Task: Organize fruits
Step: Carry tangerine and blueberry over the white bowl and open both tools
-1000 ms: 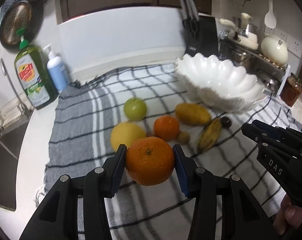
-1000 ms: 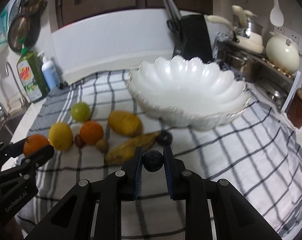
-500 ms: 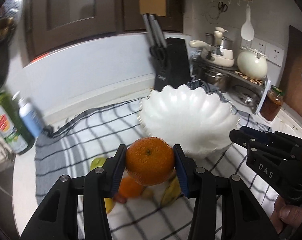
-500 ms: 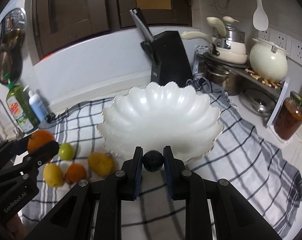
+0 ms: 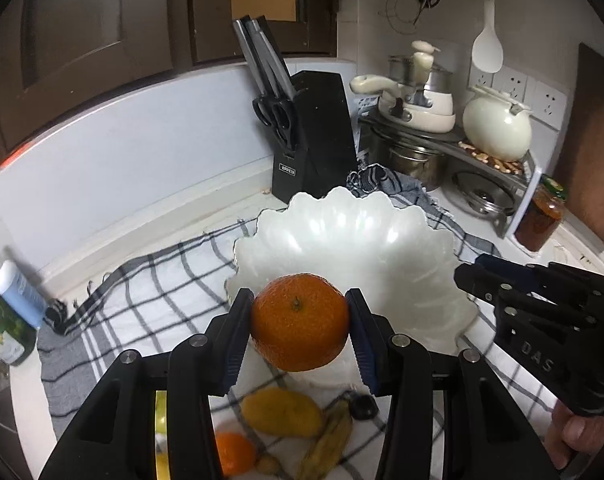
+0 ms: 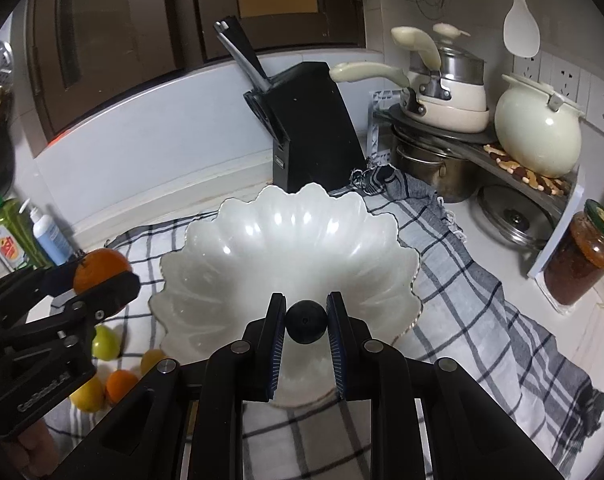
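My left gripper is shut on a large orange and holds it over the near rim of the white scalloped bowl. My right gripper is shut on a small dark round fruit, above the bowl's near edge. The bowl looks empty. Below the left gripper lie a yellow mango, a banana, a small orange and a dark fruit. In the right wrist view the left gripper holds the orange left of the bowl.
A checked cloth covers the counter. A black knife block stands behind the bowl. Pots and a cream kettle sit on a rack at right, with a jar. Soap bottles stand left. A green apple and a lemon lie left of the bowl.
Both grippers have risen and moved forward toward the bowl, each still holding its fruit. The loose fruits now lie below and behind the fingertips.
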`<action>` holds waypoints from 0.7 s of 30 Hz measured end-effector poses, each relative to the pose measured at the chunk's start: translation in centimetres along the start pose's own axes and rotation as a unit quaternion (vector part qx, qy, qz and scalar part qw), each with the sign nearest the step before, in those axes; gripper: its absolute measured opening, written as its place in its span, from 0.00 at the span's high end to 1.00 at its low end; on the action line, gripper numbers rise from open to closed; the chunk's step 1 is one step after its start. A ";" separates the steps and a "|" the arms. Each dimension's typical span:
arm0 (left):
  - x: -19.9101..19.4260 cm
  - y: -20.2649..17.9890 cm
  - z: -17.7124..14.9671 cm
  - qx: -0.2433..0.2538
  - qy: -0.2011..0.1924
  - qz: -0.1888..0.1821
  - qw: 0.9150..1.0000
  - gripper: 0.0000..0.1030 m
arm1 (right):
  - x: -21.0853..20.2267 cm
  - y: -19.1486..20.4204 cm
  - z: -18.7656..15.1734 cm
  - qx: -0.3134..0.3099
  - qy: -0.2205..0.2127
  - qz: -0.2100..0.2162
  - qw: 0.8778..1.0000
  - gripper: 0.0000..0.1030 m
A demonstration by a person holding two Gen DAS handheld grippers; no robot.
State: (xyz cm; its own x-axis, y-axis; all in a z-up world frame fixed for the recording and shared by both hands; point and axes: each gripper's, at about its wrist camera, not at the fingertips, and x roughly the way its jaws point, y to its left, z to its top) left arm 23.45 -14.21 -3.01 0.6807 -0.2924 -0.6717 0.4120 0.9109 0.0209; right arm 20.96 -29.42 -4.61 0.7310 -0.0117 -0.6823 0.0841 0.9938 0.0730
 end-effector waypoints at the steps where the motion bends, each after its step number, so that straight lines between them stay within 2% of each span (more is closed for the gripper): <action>1: 0.6 0.0 0.3 0.002 0.005 0.001 1.000 0.55 | 0.4 -0.1 0.2 -0.001 0.003 -0.002 1.000 0.78; 12: 6.4 -0.8 0.3 0.010 0.053 0.000 0.999 0.55 | 5.0 -1.6 0.4 0.001 0.044 -0.016 0.999 0.78; 17: 7.5 -1.3 -0.3 0.019 0.071 -0.001 0.997 0.54 | 6.1 -2.2 -0.3 0.004 0.059 -0.014 0.998 0.78; 21: 7.8 -1.4 -0.6 0.025 0.081 0.013 0.996 0.54 | 6.5 -2.2 -0.5 -0.001 0.062 -0.017 0.998 0.78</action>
State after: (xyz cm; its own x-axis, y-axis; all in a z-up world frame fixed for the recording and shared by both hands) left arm 27.82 -17.56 -8.74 0.5863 -0.2153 -0.7809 0.4288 0.9004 0.0737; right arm 25.17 -31.68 -9.54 0.6386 -0.0315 -0.7689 0.1065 0.9932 0.0477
